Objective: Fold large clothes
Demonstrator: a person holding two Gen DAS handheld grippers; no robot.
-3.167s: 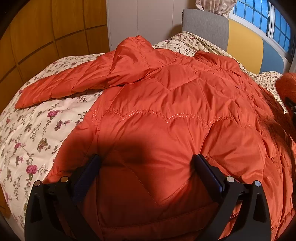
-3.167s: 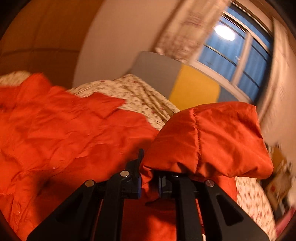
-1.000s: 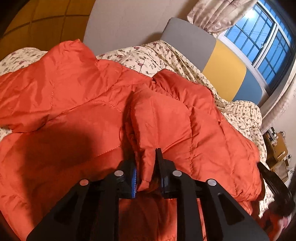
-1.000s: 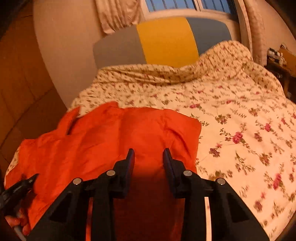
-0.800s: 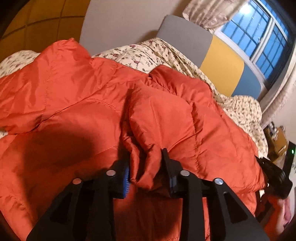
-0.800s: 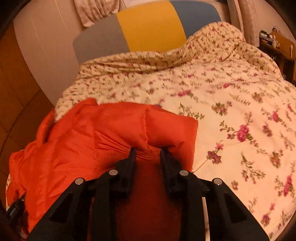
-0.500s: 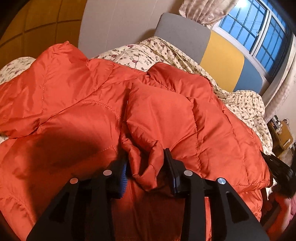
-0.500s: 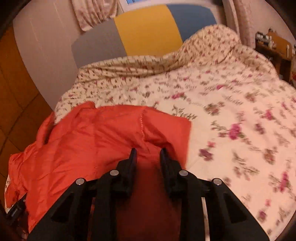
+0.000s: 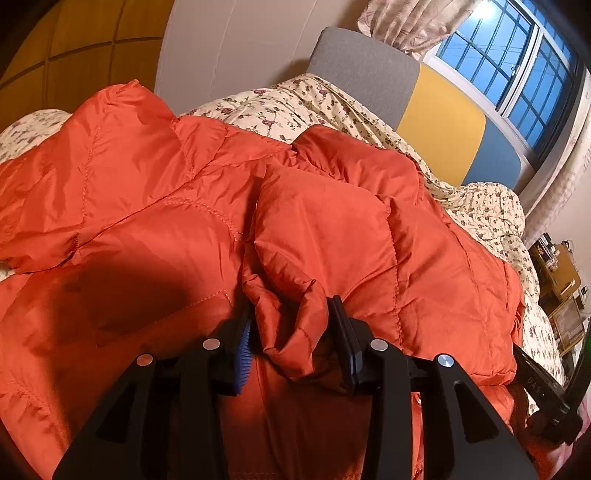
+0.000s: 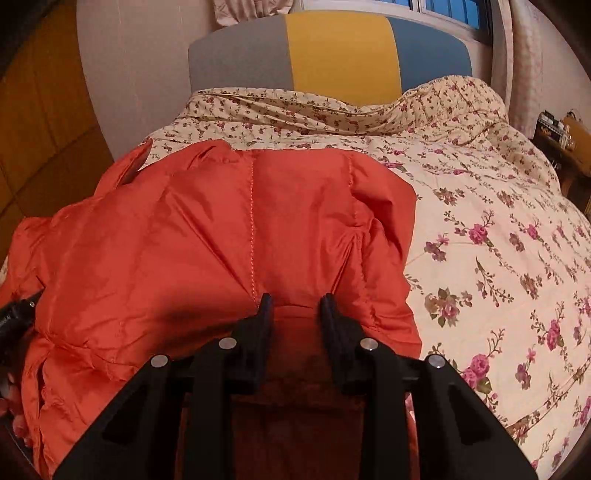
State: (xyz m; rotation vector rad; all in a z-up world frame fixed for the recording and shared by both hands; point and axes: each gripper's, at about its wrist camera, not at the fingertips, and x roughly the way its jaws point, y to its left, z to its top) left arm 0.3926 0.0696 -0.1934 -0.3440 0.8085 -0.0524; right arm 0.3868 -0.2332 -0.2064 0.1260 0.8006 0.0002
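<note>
Jacket (image 9: 155,229): orange quilted puffer, spread over the floral bedspread (image 10: 480,229), filling most of both wrist views. One sleeve is laid across the body, with its cuff end bunched between the fingers of the left gripper (image 9: 291,332). Left jaws are opening; the cuff fabric is between them, and the left blue pad looks clear of the cloth, though the right pad's contact is hidden by the fold. Jacket's lower hem is cut off by the frame and the gripper body.

Right gripper (image 10: 295,306) sits at the jacket's right edge with its jaws a narrow gap apart. Fabric lies under and between the tips, but whether the pads actually pinch it I can't tell, since the area below the tips is in deep shadow.

The other gripper shows only as a black sliver at the frame edge of each view. Fingertips of a hand (image 10: 14,417) are barely visible at lower left of the right view.

Behind: grey/yellow/blue headboard (image 10: 332,55), curtain (image 9: 402,22), window (image 9: 517,70). Cluttered furniture at far right is too small to identify.
</note>
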